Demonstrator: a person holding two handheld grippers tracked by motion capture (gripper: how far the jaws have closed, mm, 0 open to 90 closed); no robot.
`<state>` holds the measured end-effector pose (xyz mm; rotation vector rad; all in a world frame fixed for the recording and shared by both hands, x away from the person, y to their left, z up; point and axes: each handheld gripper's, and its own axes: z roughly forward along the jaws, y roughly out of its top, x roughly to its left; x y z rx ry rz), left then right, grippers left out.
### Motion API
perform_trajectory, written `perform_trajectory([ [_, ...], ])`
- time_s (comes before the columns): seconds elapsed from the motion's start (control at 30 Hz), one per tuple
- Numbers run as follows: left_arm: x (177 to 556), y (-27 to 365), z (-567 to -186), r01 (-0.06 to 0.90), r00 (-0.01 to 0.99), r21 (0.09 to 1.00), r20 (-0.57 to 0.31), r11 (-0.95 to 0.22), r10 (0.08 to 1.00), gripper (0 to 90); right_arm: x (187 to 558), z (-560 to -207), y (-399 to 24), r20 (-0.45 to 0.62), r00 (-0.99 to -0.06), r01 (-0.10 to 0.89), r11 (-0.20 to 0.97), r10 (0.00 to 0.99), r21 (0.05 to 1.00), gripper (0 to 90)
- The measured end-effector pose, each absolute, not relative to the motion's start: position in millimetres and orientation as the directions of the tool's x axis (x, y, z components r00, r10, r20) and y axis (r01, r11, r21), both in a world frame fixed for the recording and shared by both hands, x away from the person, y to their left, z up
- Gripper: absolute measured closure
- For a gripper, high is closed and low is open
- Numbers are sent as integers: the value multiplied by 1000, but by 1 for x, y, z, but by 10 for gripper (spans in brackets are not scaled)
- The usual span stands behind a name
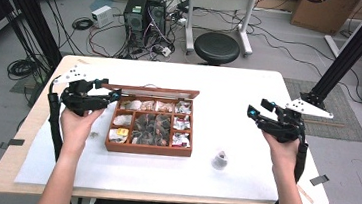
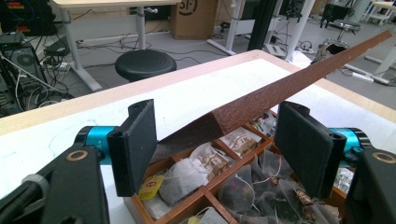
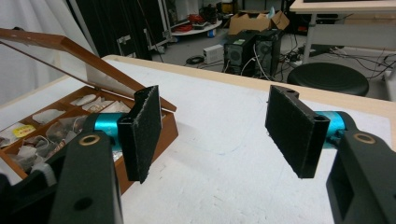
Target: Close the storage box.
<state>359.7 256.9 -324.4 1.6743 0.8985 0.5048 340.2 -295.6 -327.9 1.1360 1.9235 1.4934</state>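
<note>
So the wooden tea box point(image 1: 148, 149) is sitting mid-surface with its lid point(image 1: 151, 91) propped up, both the left gripper point(image 1: 108, 95) and right gripper point(image 1: 253, 112) are hanging wide open and empty, and I'm guessing that stiff, light lid wants pinching at its free edge.

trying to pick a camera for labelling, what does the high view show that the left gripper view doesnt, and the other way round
High view alone: both hands, the right gripper, and a small tea bag lying loose on the table right of the box. Left gripper view alone: a close look along the open jaws at the lid's underside and the tea bags just below. Both: the wooden tea box, lid raised, and the black stool.
</note>
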Motion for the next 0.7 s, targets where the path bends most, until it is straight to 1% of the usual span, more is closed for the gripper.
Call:
perform_trajectory([
  [0.27, 357, 258, -326, 295, 634, 947, -96, -126, 767, 299, 341, -329, -294, 134, -558, 334, 73, 819, 940, 370],
  [0.37, 357, 259, -326, 304, 644, 942, -94, -141, 759, 271, 342, -329, -295, 132, -558, 331, 74, 819, 941, 370],
  [0.5, 356, 260, -325, 318, 661, 932, -85, -176, 746, 271, 342, -329, -296, 133, -556, 333, 73, 821, 940, 370],
  [0.6, 354, 259, -322, 327, 656, 920, -58, -215, 752, 271, 342, -328, -295, 133, -557, 331, 73, 820, 941, 370],
  [0.7, 351, 257, -321, 345, 639, 911, -52, -226, 767, 271, 342, -328, -295, 132, -556, 330, 71, 821, 941, 370],
])
